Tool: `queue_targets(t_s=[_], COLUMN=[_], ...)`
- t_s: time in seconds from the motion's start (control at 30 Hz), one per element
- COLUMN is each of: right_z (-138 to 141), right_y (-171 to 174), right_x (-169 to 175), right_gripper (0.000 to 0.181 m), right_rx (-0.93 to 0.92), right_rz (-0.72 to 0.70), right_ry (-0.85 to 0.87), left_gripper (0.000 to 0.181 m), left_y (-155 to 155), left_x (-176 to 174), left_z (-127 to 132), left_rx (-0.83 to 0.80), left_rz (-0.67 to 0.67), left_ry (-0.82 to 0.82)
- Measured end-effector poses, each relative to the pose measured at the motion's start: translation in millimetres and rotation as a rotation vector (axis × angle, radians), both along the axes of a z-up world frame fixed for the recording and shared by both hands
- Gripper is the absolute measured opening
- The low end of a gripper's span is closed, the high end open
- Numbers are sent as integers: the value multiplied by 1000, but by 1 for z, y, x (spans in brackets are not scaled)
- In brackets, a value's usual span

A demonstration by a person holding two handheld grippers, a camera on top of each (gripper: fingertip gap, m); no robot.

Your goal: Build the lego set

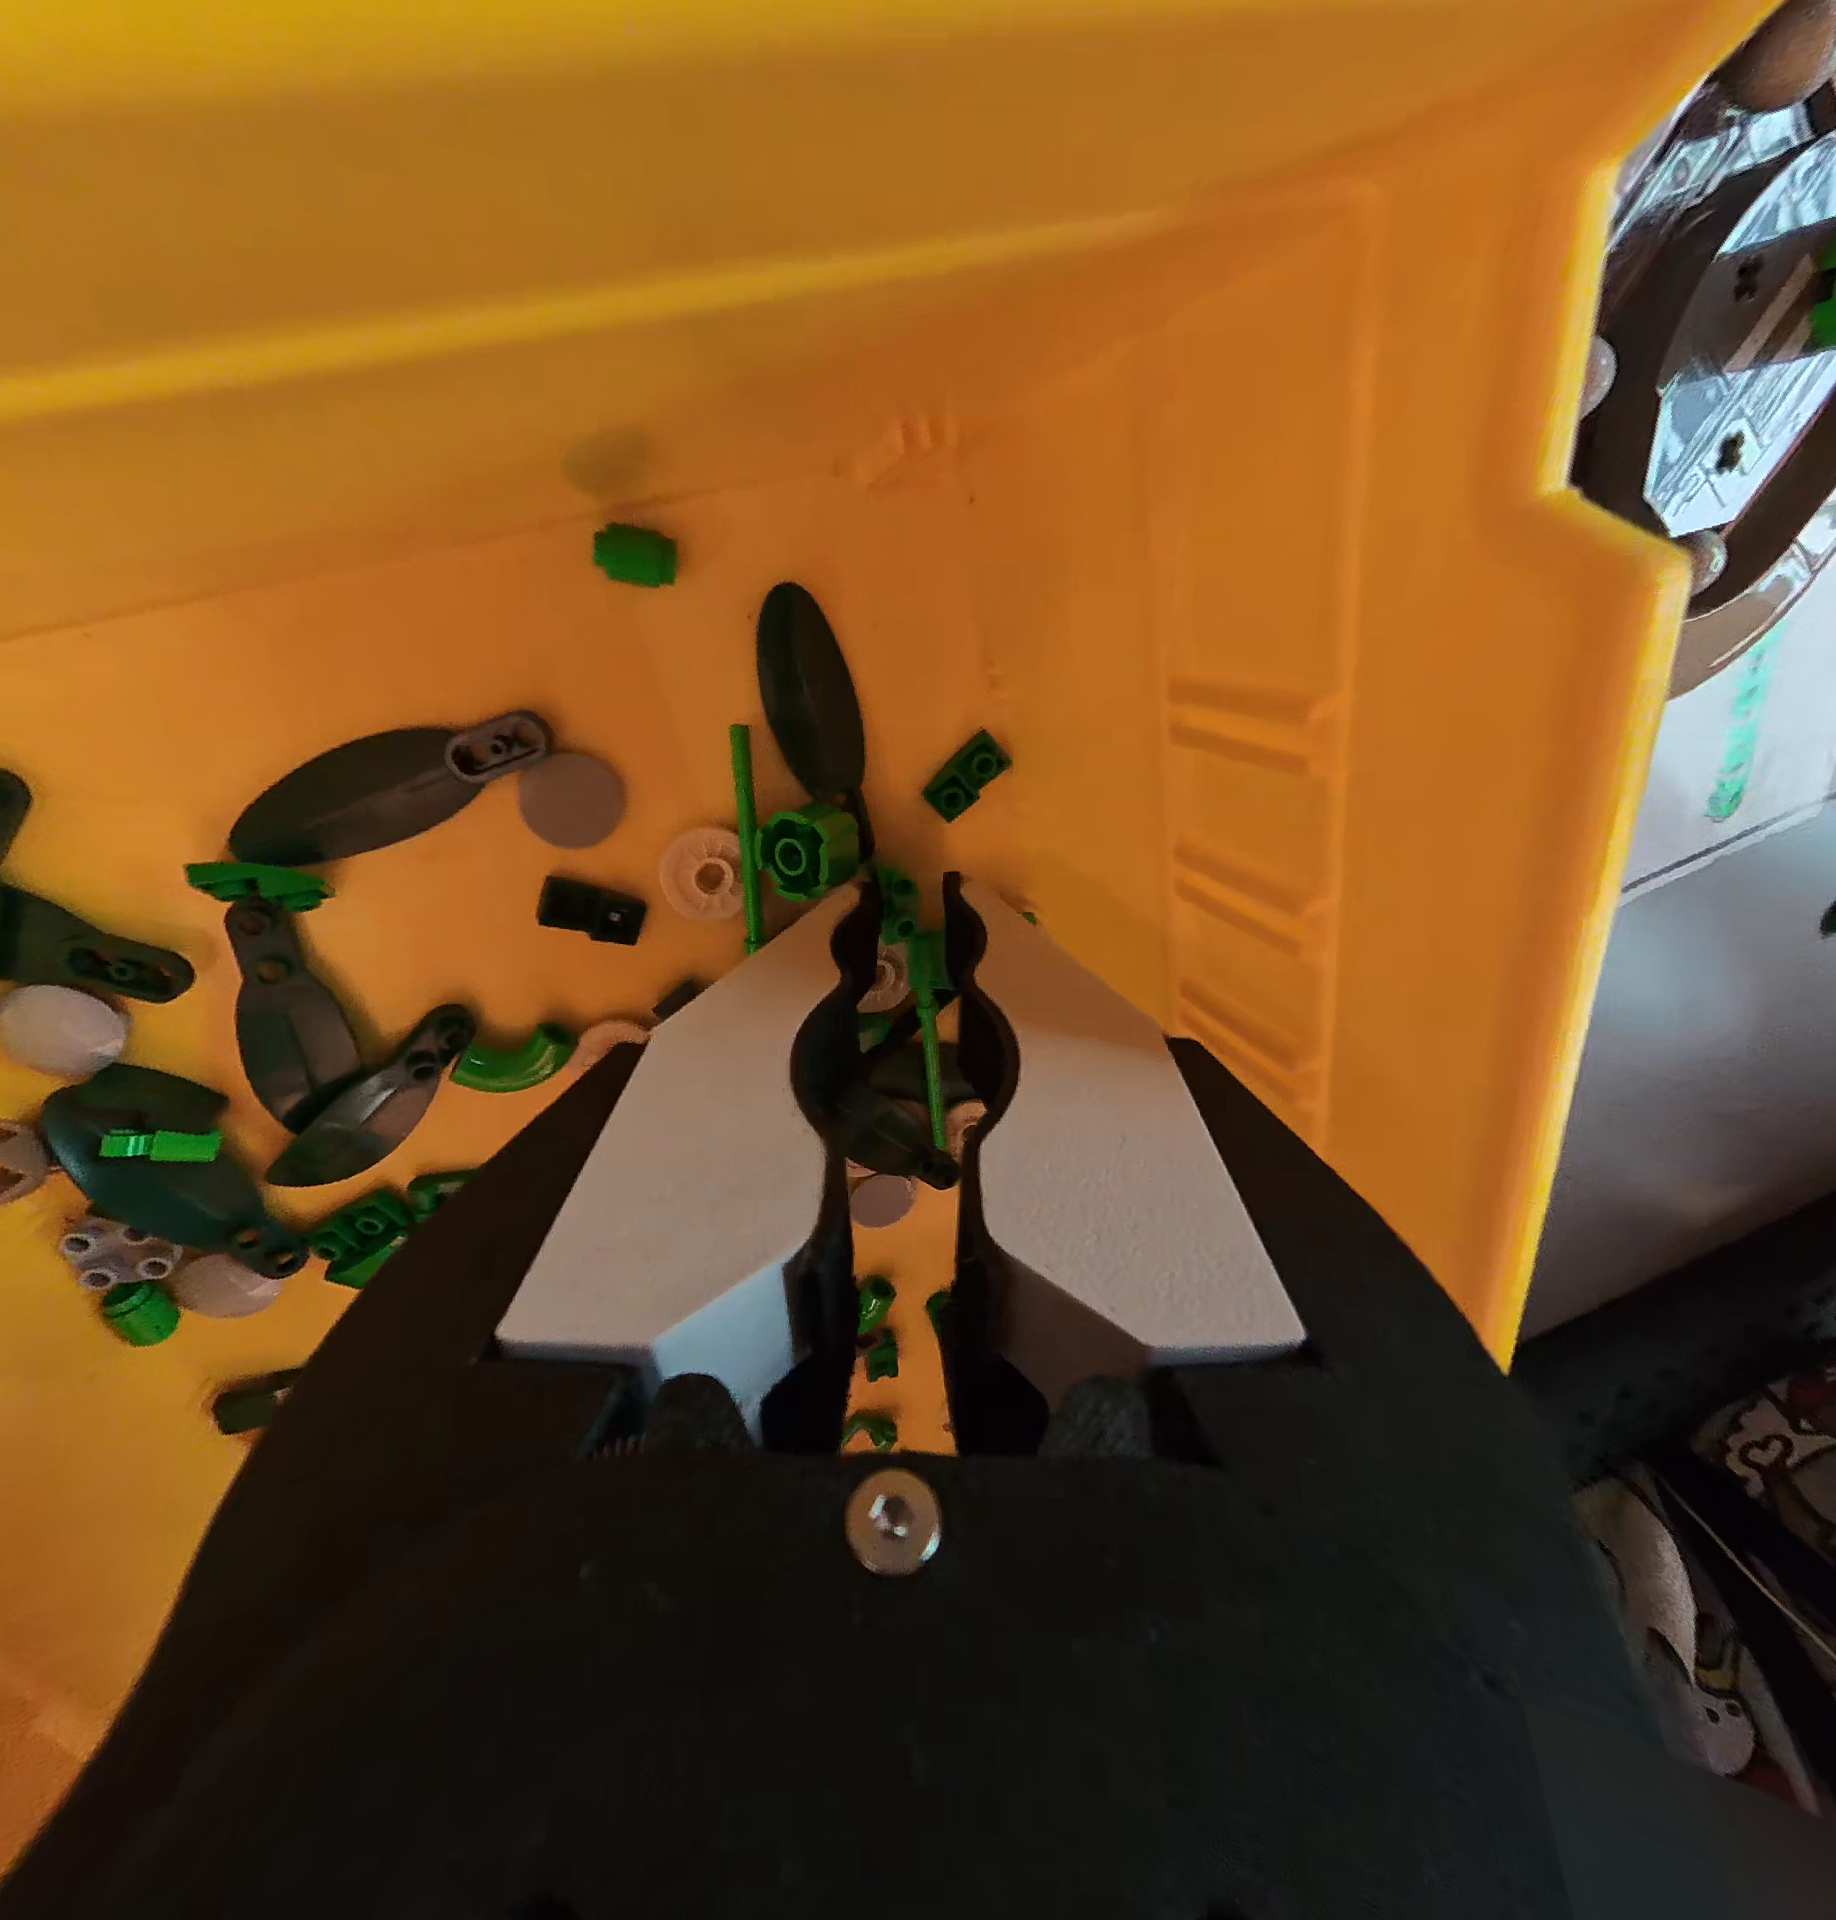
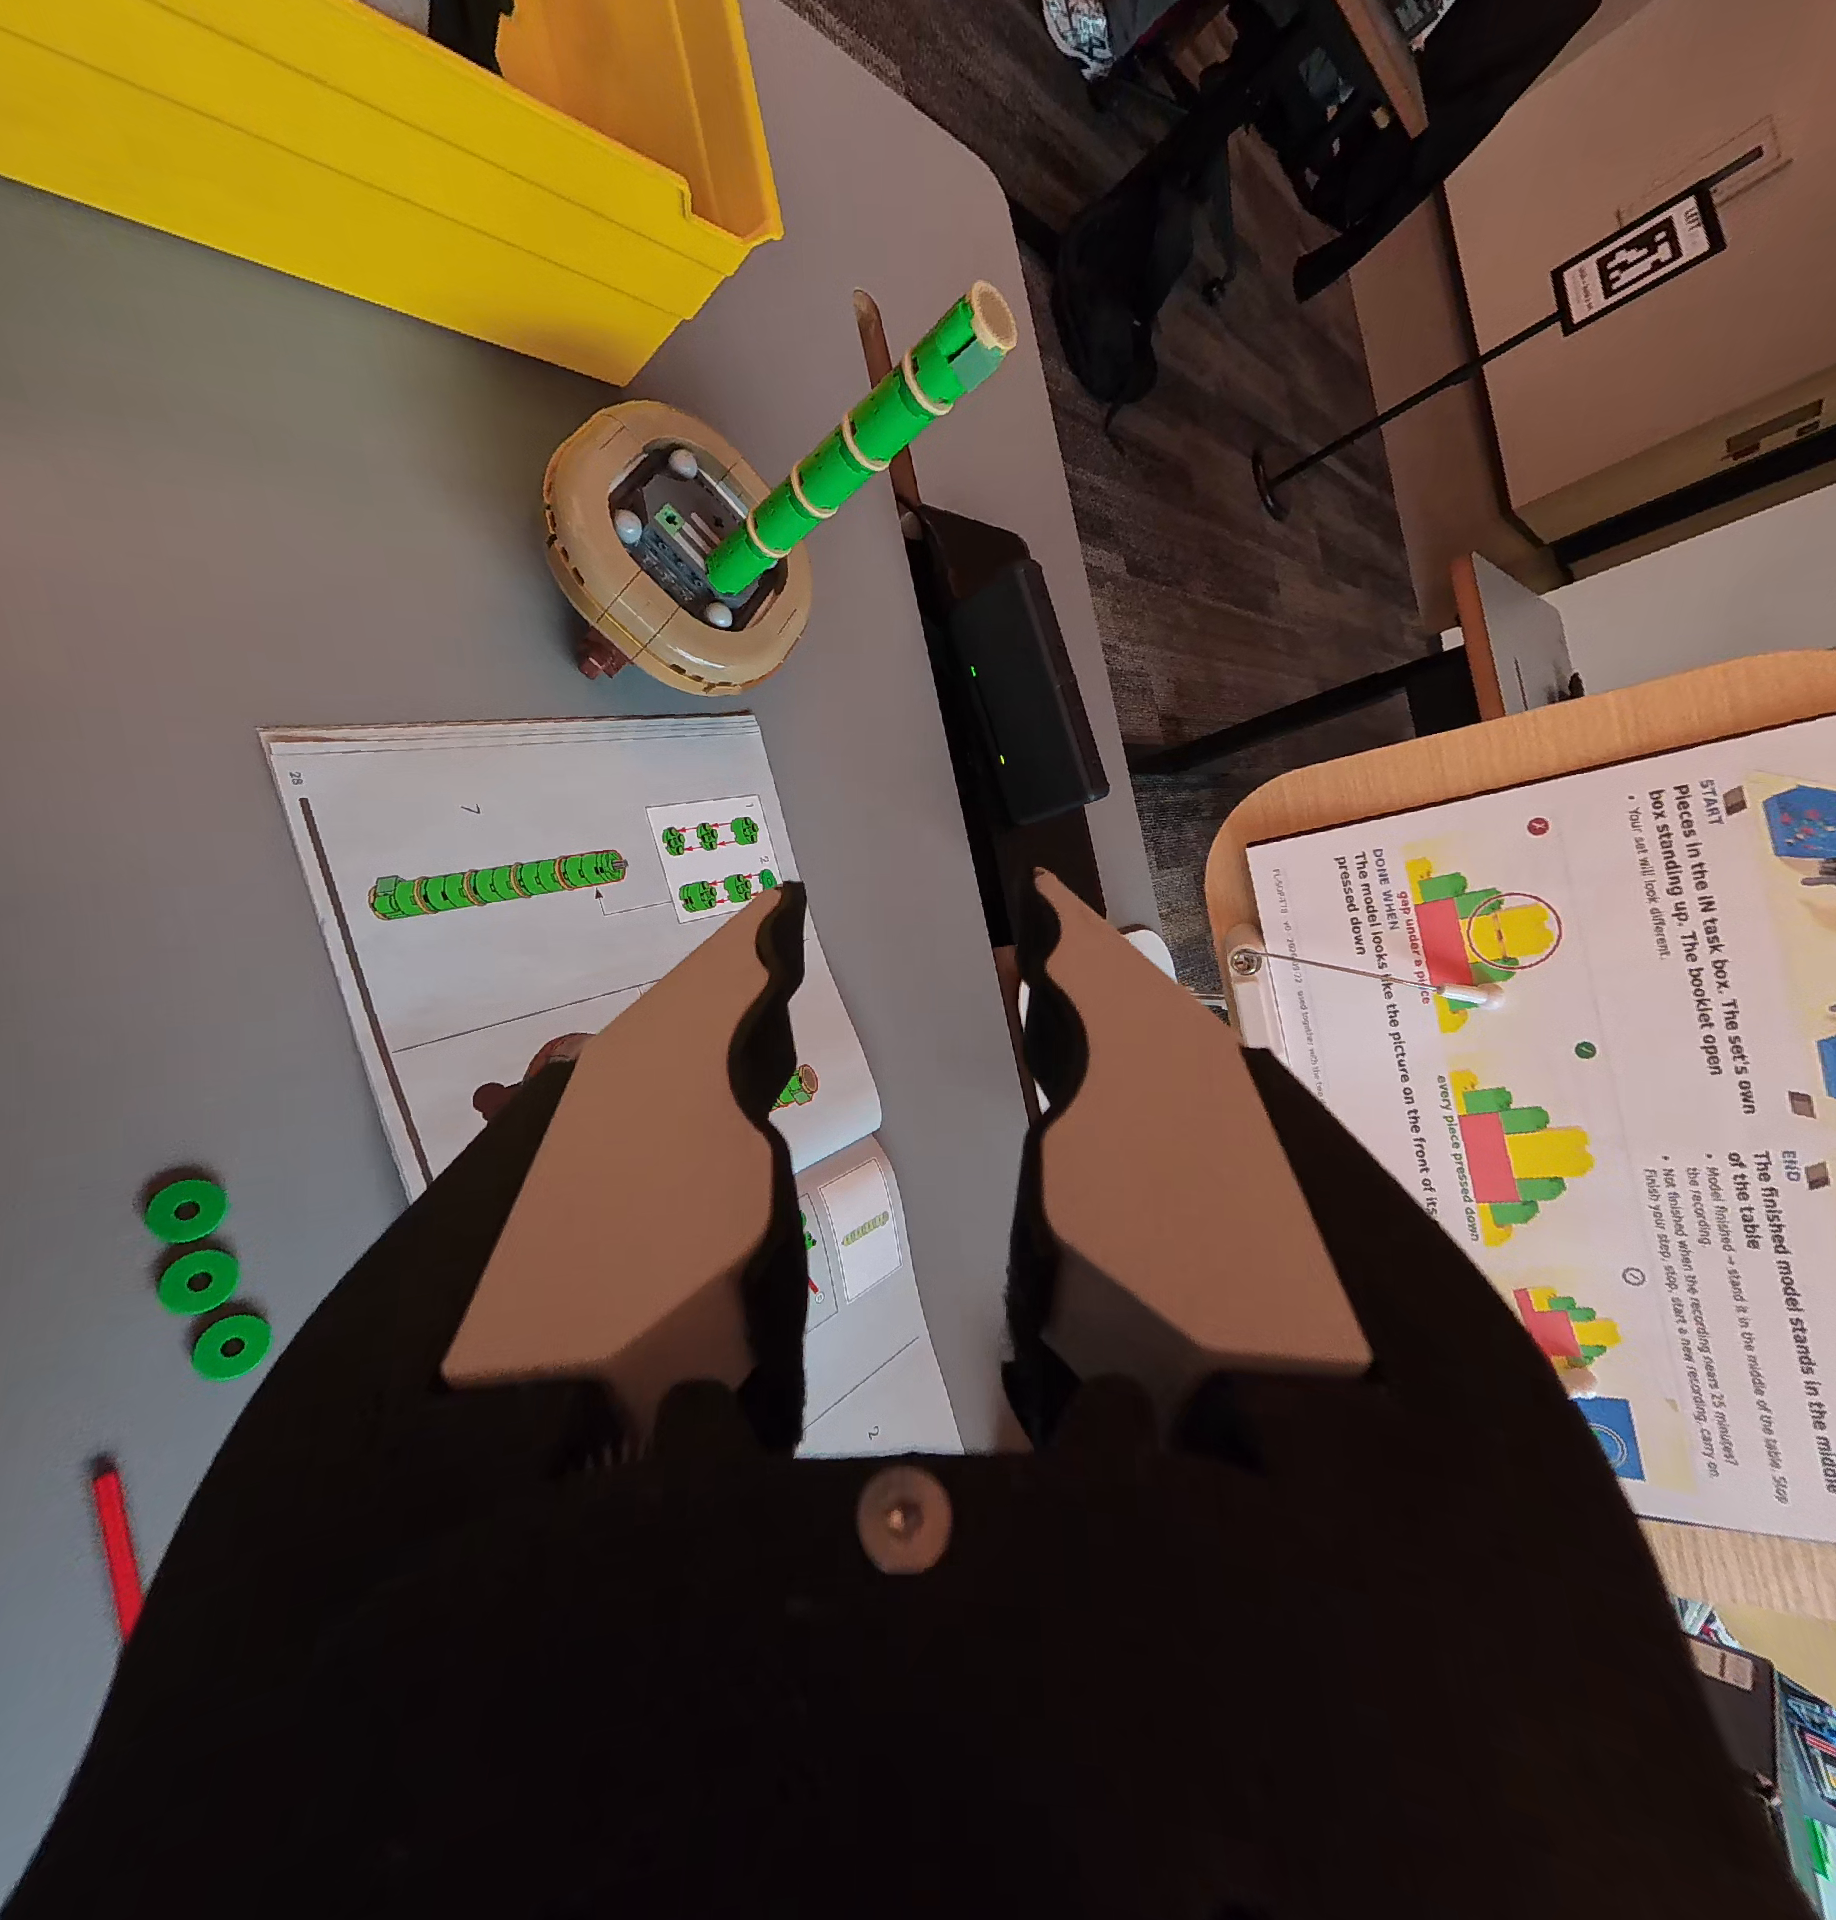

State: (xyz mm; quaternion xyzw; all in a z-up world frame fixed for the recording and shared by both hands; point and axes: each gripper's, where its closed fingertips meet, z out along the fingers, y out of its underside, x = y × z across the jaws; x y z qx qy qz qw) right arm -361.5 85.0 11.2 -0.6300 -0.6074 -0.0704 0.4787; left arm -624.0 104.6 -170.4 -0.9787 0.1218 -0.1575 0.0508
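My left gripper (image 1: pixel 909 894) is down inside the yellow bin (image 1: pixel 997 364), jaws a narrow gap apart. A small green stem piece (image 1: pixel 901 909) with a thin bar lies in that gap by the left tip; no grip on it shows. Loose pieces lie around: dark green leaves (image 1: pixel 374 795), a green round brick (image 1: pixel 805 852), a green plate (image 1: pixel 966 774), a grey round tile (image 1: pixel 571 798). My right gripper (image 2: pixel 914 904) is open and empty above the open booklet (image 2: pixel 540 935). The model, a tan pot (image 2: pixel 581 499) with a green stalk (image 2: pixel 852 447), stands beyond.
The yellow bin (image 2: pixel 374 177) stands at the table's far left. Three green discs (image 2: pixel 199 1280) and a red rod (image 2: pixel 116 1548) lie on the grey table at left. A wooden board with a printed sheet (image 2: pixel 1620 1091) is at right. A black box (image 2: pixel 1018 696) sits past the table edge. My left gripper is the nearer one to the grey round tile (image 1: pixel 571 798): about 5 cm, against 35 cm. From my left tips it is roughly 11 cm to the tan pot (image 2: pixel 581 499); from my right, 20 cm.
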Motion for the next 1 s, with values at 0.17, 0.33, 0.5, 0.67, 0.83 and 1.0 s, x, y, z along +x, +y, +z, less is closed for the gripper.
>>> queue_targets(t_s=[0.17, 0.33, 0.5, 0.67, 0.83, 1.0], right_z=[-1, -2, -2, 10, 28, 56], right_y=[0, 1, 0, -8, -20, -24], right_x=[0, 1, 0, -1, -6, 20], right_gripper=[41, 41, 41, 41, 41, 41], right_rx=[-3, -5, -4, 21, 25, 55], right_rz=[-2, -3, 2, 22, 80, 52], right_ry=[-4, -6, -6, 13, 93, 171], left_gripper=[6, 6, 5, 5, 5, 5], left_y=[0, 0, 4, -2, -37, -78], left_x=[-5, -9, -10, 1, 35, 81], left_z=[-1, 3, 36, 97, 168, 208], left_rx=[1, 24, 144, 324, 475, 531], left_rz=[-4, -22, -23, -50, -215, -403], left_ry=[33, 55, -8, -222, -503, -644])
